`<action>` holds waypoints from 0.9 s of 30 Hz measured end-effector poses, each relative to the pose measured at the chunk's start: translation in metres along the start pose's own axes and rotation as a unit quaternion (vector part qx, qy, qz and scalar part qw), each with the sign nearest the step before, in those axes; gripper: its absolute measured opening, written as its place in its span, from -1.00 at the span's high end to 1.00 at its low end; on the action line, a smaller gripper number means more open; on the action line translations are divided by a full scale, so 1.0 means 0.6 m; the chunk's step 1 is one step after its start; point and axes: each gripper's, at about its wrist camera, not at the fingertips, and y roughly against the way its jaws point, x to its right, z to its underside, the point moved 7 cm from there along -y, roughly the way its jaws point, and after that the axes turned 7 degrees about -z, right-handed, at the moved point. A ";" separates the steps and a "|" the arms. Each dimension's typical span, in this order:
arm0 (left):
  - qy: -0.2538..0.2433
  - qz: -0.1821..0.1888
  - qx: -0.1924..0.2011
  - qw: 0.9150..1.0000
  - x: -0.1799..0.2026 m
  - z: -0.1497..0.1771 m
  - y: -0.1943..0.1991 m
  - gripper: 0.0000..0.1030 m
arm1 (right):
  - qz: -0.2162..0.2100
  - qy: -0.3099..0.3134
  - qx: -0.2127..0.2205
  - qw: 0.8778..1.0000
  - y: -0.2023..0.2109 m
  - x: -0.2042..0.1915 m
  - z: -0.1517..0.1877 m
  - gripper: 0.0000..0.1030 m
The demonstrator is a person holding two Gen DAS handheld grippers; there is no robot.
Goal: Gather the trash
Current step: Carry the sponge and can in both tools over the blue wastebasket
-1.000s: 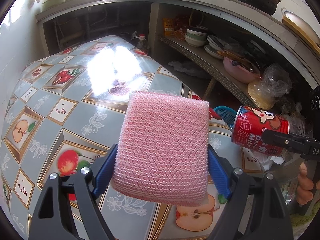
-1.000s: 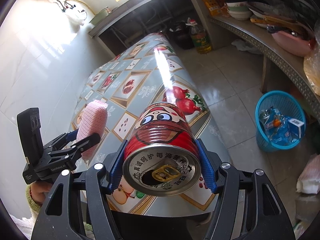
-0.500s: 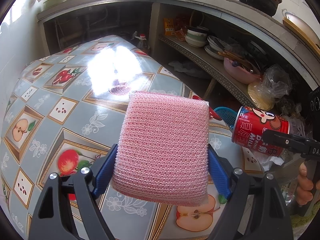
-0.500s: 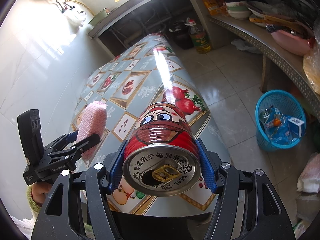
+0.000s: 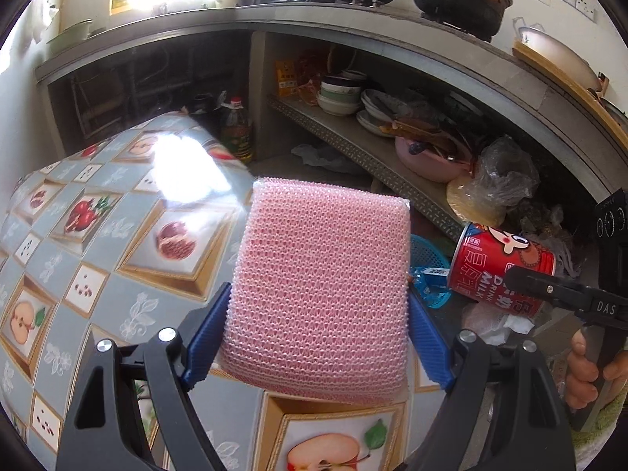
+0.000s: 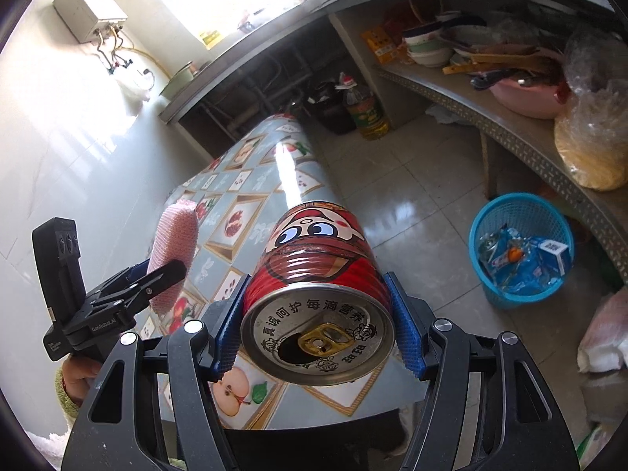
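Note:
A pink mesh scouring sponge (image 5: 320,290) is clamped between the blue pads of my left gripper (image 5: 318,333), held above the fruit-patterned tablecloth (image 5: 90,235). My right gripper (image 6: 316,333) is shut on a red drink can (image 6: 318,271) lying on its side, opened top toward the camera. In the left wrist view the can (image 5: 498,271) and the right gripper's finger show at the right, over the floor. In the right wrist view the sponge (image 6: 174,251) and left gripper (image 6: 157,274) show at the left. A blue mesh waste basket (image 6: 522,251) with wrappers stands on the tiled floor, right of the table.
A concrete shelf (image 6: 510,133) with bowls, a pink basin and a plastic bag runs along the right. An oil bottle (image 6: 365,110) stands on the floor beyond the table's far end. White crumpled stuff (image 6: 604,337) lies on the floor near the basket. A hand (image 5: 588,369) grips the right handle.
Both grippers have risen and swung toward the right, so the table has slid left and lower in view and the basket appears closer. Both grips are unchanged.

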 end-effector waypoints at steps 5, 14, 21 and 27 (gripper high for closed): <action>-0.012 0.079 -0.025 0.996 0.095 -0.066 -0.051 -0.58 | 0.045 -0.036 0.042 0.997 0.065 0.079 -0.022 -0.20; -0.016 0.171 -0.164 0.971 0.262 -0.111 -0.250 -0.58 | 0.161 -0.117 0.067 0.978 0.134 0.268 -0.006 -0.20; -0.017 0.161 -0.276 0.947 0.354 -0.073 -0.430 -0.58 | 0.162 -0.205 0.029 0.965 0.051 0.397 0.038 -0.20; -0.014 0.152 -0.322 0.934 0.409 -0.072 -0.541 -0.59 | 0.163 -0.267 0.018 0.950 -0.059 0.504 0.042 -0.20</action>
